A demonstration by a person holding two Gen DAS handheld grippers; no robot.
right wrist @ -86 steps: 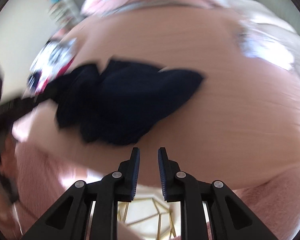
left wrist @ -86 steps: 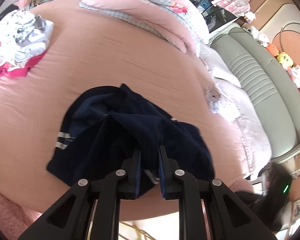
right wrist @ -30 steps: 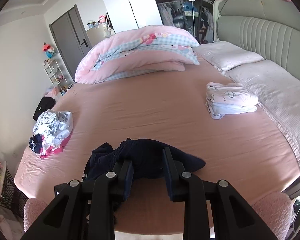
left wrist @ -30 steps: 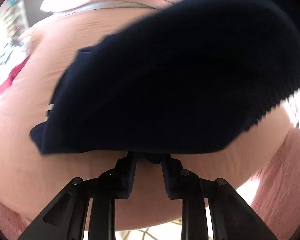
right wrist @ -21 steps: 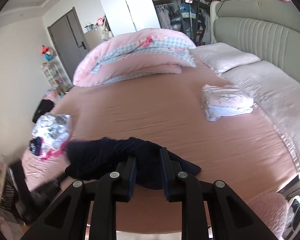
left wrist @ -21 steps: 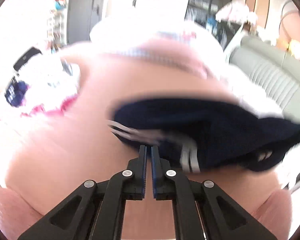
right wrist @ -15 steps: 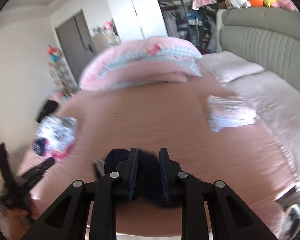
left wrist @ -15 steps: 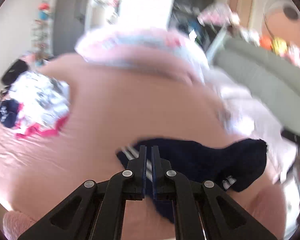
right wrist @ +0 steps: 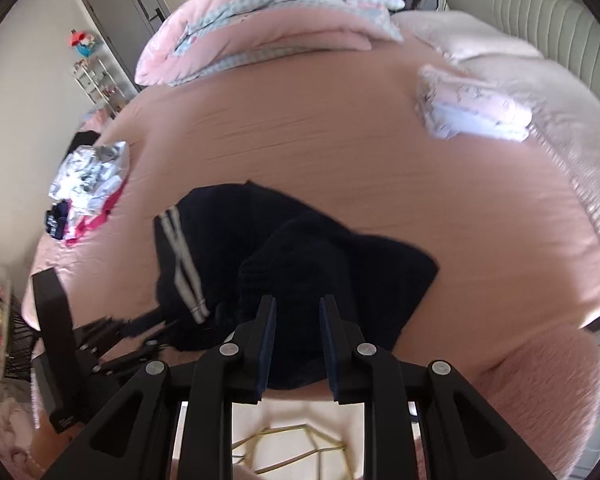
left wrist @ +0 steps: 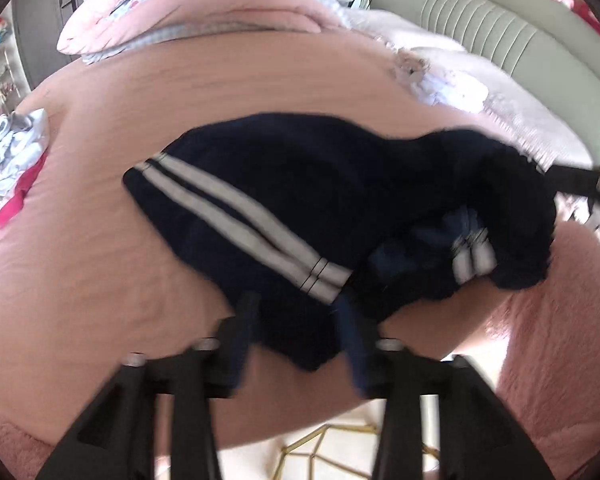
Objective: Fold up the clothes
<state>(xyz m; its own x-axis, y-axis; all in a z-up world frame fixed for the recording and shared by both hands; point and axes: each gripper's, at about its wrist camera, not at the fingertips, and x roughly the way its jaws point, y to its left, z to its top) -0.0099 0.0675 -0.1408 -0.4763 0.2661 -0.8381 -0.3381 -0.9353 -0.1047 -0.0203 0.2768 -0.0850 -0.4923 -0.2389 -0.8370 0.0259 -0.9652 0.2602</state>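
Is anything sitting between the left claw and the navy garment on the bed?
Nothing visible. The left claw, its jaws just opened, sits right at the near hem of the navy garment, with only bare pink sheet around it.

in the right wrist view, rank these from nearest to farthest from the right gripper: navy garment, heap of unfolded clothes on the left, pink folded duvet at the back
1. navy garment, between the right gripper's jaws.
2. heap of unfolded clothes, far left on the bed.
3. pink folded duvet, at the bed's far end.
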